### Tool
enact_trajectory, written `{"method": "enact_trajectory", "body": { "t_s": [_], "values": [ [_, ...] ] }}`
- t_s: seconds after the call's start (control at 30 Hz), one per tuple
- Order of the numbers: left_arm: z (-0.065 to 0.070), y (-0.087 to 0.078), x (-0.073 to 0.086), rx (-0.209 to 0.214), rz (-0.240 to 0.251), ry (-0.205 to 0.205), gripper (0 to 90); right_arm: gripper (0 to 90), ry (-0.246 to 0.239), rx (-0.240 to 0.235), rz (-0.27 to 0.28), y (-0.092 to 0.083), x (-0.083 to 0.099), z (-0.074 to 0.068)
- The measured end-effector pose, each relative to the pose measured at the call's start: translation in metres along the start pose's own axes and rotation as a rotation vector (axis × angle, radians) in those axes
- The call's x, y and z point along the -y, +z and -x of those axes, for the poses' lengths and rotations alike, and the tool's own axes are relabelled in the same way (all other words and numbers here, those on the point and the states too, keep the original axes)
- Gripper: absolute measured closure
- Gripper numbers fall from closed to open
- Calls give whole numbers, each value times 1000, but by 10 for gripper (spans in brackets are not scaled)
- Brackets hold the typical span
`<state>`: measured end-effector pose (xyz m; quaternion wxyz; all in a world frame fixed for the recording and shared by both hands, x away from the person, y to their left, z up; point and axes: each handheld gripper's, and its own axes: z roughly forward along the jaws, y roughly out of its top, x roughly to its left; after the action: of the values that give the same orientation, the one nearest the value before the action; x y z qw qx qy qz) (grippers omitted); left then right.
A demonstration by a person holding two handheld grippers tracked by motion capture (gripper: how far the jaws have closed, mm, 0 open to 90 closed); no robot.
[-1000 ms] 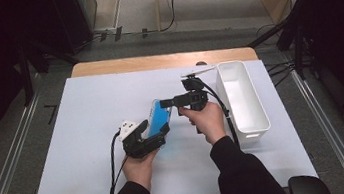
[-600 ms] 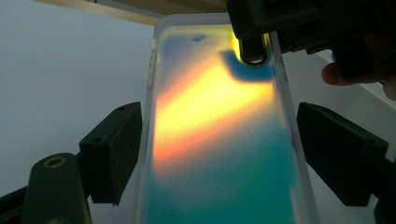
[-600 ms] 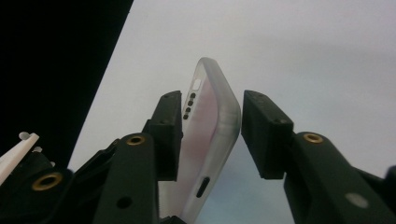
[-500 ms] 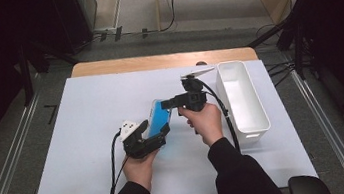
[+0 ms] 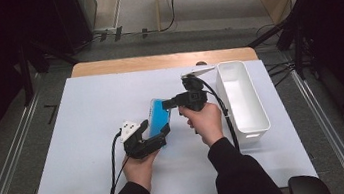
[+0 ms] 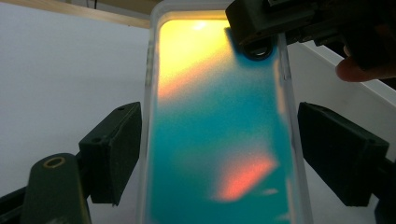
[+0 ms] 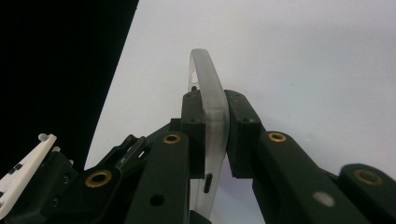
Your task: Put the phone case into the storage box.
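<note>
Fingers of right gripper (image 7: 215, 135) pinched on the frosted rim of the phone case (image 5: 158, 117), near its far end. Left gripper (image 5: 146, 139) spread wide either side of the near end, apparently not touching. Case lifted off the white bench (image 5: 86, 113), long axis running away from the person, blue-and-orange face up. Probably bound for the white bin (image 5: 242, 99); not yet there.

Phone case (image 5: 158, 116) between claws; bin (image 5: 241, 99) at right.
</note>
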<state>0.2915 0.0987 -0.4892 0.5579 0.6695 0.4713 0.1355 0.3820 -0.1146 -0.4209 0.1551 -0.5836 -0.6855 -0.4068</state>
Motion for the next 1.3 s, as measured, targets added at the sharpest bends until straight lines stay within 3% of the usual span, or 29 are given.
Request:
{"method": "enact_trajectory", "body": {
  "t_s": [0.23,0.33,0.37,0.67,0.87,1.3],
  "values": [
    [-2,2,-2,31,-33,-14,154,778,-10,14,-9,-1,-1,-5],
    [-2,4,-3,11,-83,-34,47,779,-27,23,0,-3,-2,-6],
    [-2,5,-3,34,-92,-42,23,779,-34,32,4,-4,-2,-6],
    [-1,4,-10,91,-158,-72,31,779,-60,86,3,-12,-3,-2],
    [1,2,-19,131,-202,-71,32,778,-104,103,15,-20,-3,3],
    [-8,1,-33,178,-294,-111,42,778,-181,128,7,-35,0,7]
  ]
}}
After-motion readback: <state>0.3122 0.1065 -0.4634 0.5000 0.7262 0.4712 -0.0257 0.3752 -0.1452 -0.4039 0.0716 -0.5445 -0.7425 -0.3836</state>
